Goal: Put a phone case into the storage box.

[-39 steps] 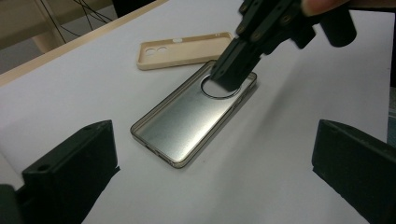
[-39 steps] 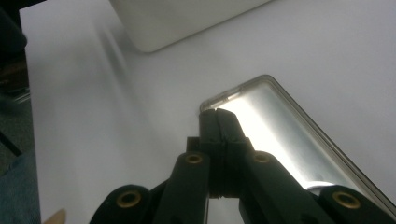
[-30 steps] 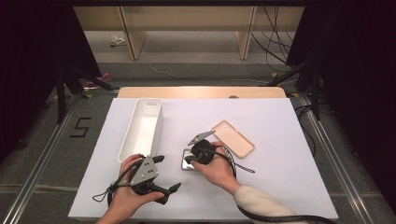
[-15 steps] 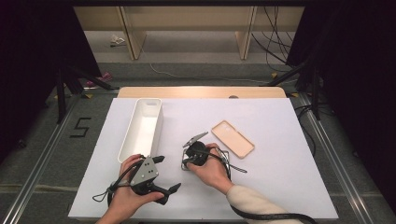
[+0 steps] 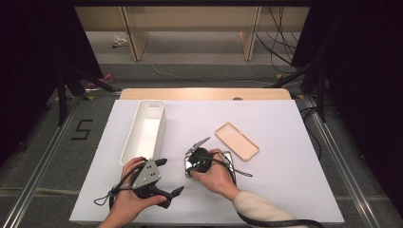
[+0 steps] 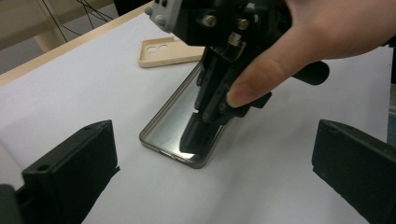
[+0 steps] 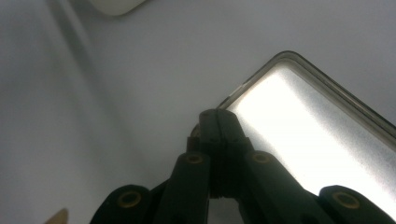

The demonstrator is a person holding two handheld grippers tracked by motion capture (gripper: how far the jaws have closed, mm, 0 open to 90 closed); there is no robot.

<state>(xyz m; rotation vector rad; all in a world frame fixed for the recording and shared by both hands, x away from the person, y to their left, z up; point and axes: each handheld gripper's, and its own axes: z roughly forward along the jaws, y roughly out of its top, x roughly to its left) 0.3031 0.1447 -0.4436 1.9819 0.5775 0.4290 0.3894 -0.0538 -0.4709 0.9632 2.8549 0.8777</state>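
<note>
The phone (image 6: 184, 126) lies flat at the near middle of the white surface (image 5: 285, 190), its beige case (image 5: 236, 141) just beyond to the right. The right tongs (image 6: 198, 135), clenched empty, press its glass; the left tongs (image 5: 164, 176) wait released nearby. Next, I'd guess, comes sliding it caseward.

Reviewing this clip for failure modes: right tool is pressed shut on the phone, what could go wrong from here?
1. The right tool rests its shut tips on the phone near one edge; pushing may skid the phone across the smooth white table or scratch its glossy face.
2. The left tool stands open and apart, so nothing braces the phone.
3. A slide could knock the beige case lying close by.
</note>
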